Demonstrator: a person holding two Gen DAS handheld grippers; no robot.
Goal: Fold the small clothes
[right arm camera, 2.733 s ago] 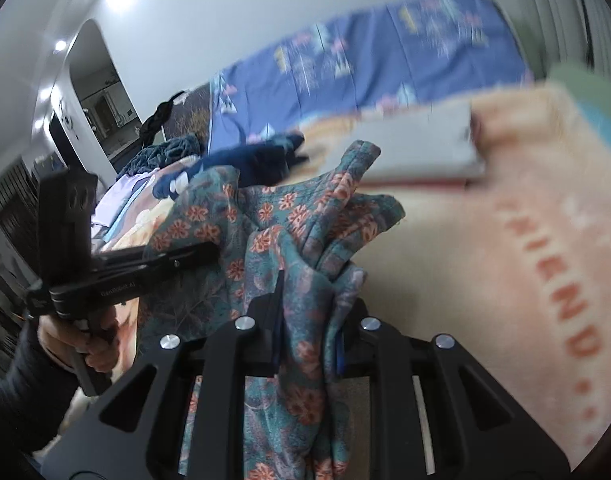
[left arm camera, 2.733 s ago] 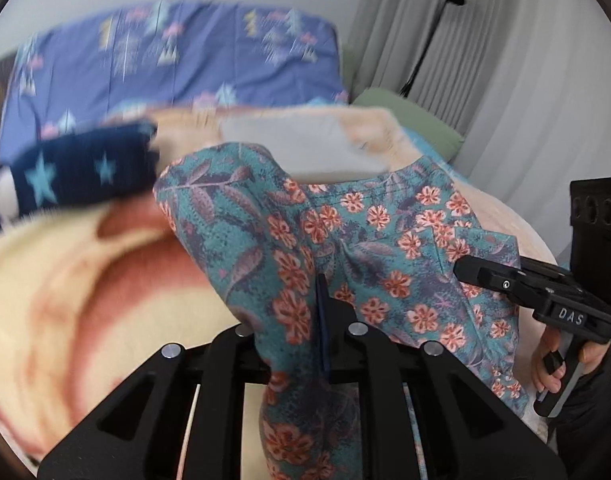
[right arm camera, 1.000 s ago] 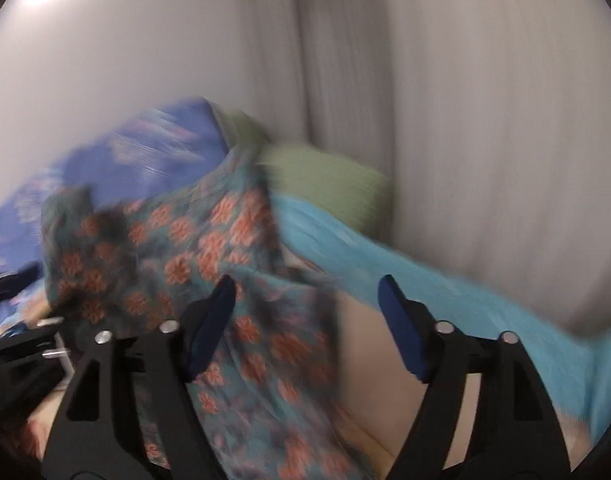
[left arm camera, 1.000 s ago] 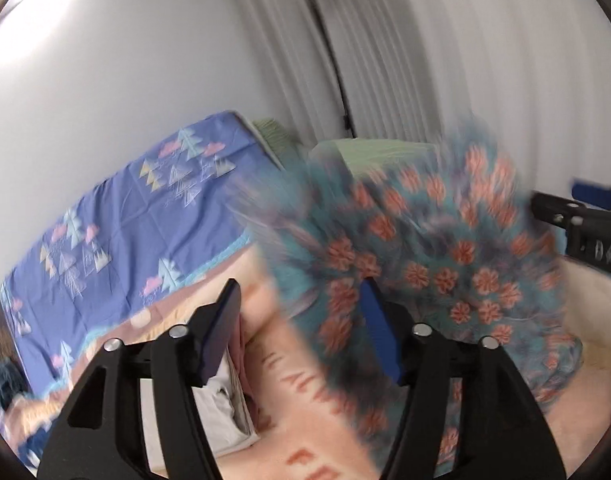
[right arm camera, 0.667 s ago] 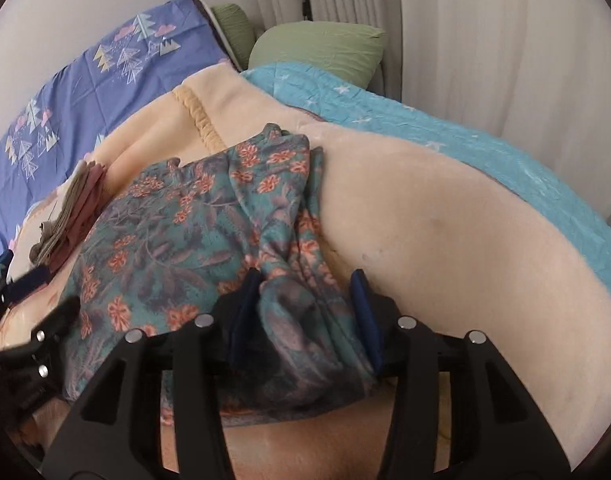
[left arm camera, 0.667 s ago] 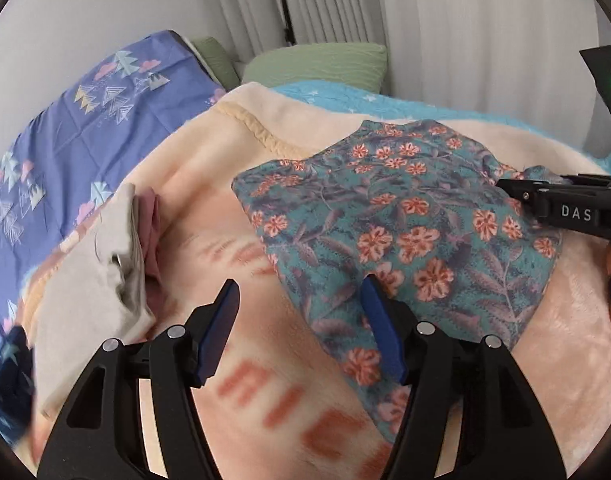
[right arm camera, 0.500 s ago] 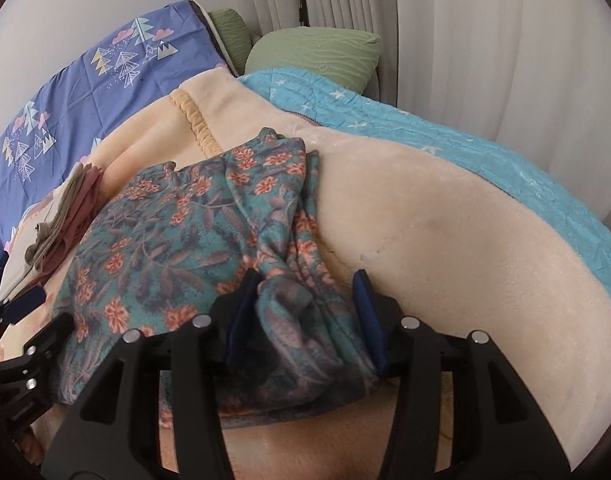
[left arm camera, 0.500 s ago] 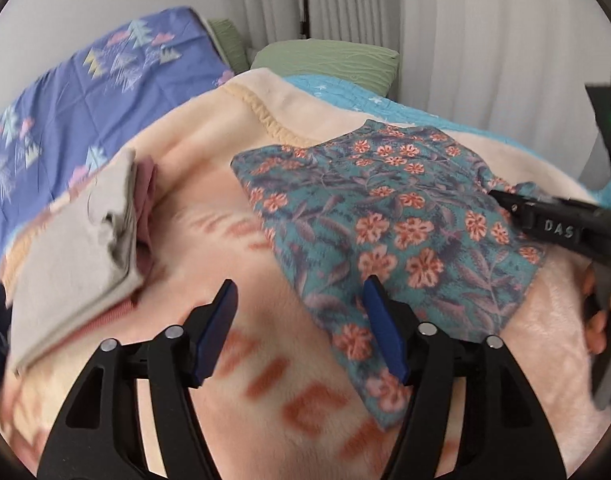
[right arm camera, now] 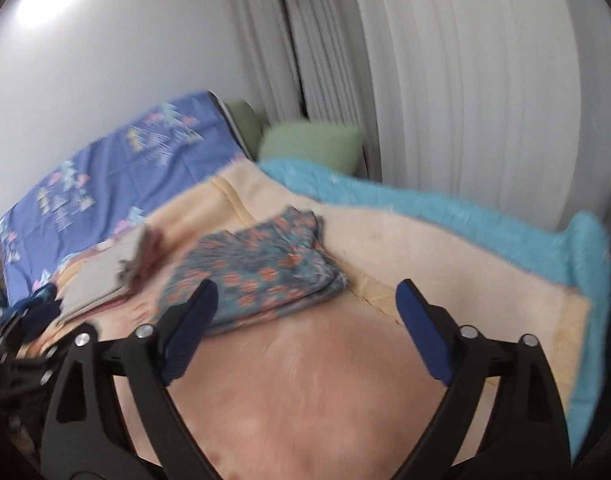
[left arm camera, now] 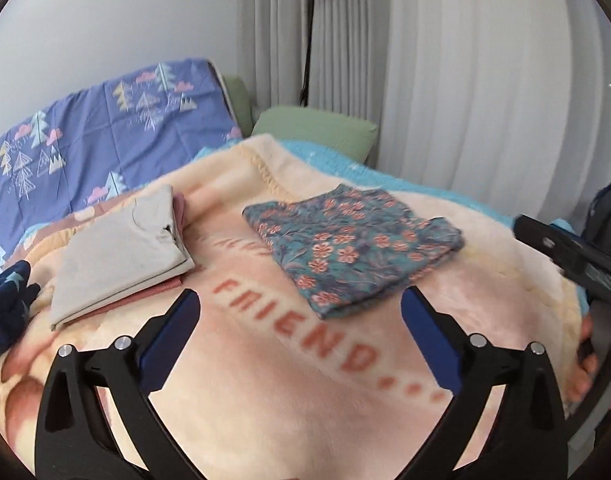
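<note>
A folded teal floral garment lies flat on the peach blanket; it also shows in the right wrist view. My left gripper is open and empty, held back above the blanket, short of the garment. My right gripper is open and empty, also pulled back from the garment. The right gripper's body shows at the right edge of the left wrist view.
A folded beige and pink stack lies left of the garment. A navy star-print cloth sits at the far left. A blue tree-print cover, green pillows, a turquoise blanket edge and white curtains lie behind.
Both grippers let go of the floral garment, opened wide and drew back. The garment now lies folded flat on the blanket.
</note>
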